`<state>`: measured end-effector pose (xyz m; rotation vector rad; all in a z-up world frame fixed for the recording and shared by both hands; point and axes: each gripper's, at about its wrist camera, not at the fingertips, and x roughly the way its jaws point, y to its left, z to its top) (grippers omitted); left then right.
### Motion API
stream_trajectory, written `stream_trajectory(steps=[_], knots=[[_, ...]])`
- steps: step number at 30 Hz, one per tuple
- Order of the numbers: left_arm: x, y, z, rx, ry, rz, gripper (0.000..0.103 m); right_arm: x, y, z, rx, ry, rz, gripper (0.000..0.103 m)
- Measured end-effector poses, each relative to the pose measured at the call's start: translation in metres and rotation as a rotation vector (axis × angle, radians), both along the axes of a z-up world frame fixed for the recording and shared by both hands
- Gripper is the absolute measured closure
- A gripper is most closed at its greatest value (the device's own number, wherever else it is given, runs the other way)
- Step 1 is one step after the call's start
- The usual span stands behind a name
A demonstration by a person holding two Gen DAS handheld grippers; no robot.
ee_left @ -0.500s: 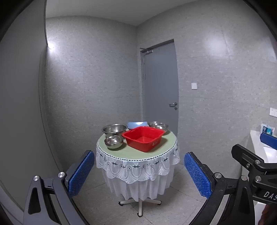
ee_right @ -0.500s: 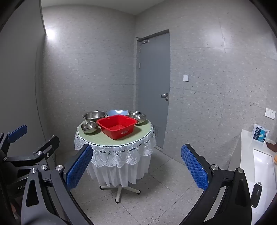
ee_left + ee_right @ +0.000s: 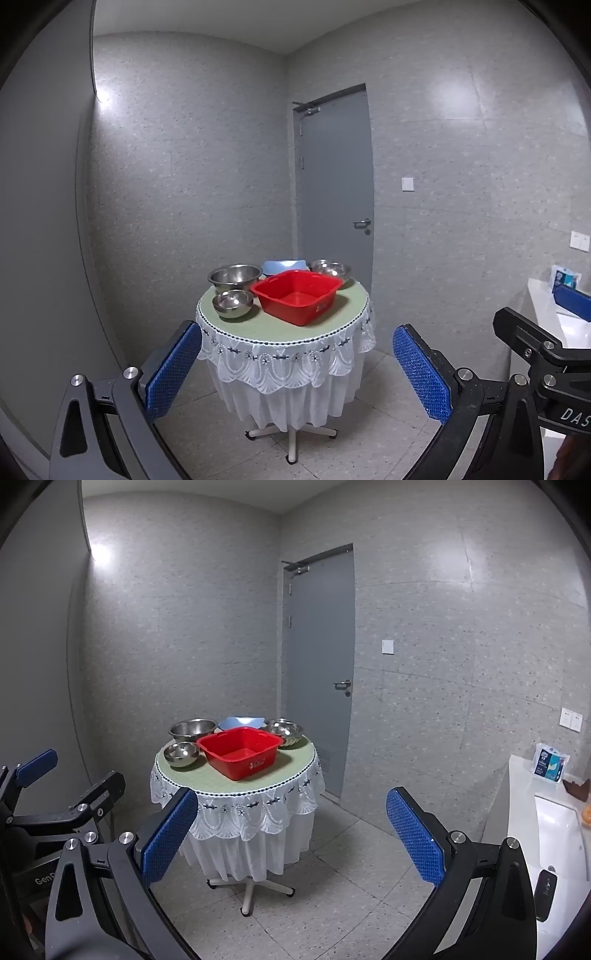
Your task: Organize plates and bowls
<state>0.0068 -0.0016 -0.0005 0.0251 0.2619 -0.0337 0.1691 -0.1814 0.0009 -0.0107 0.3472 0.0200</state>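
Note:
A round table (image 3: 343,306) with a green top and a white lace cloth stands a few steps ahead. On it sit a red plastic basin (image 3: 295,295), a large steel bowl (image 3: 234,277), a small steel bowl (image 3: 232,302), more steel bowls (image 3: 332,271) at the right and a light blue dish (image 3: 282,266) at the back. My left gripper (image 3: 295,330) is open and empty, well short of the table. In the right wrist view the red basin (image 3: 238,751) lies ahead to the left, and my right gripper (image 3: 291,794) is open and empty too.
A grey door (image 3: 332,184) is shut behind the table. A white counter with a sink (image 3: 554,830) runs along the right, with a tissue pack (image 3: 550,762) on it. Tiled floor (image 3: 351,867) lies between me and the table's star-shaped foot (image 3: 291,435).
The table has drifted slightly to the left in both views. Both grippers stay wide open and empty.

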Motion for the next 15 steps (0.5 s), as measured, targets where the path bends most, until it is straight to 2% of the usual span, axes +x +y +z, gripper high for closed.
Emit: stream_trajectory(steps=[15], knots=[[0.001, -0.001, -0.002, 0.005, 0.002, -0.008, 0.001, 0.0, -0.008, -0.002, 0.011, 0.002, -0.009, 0.0]])
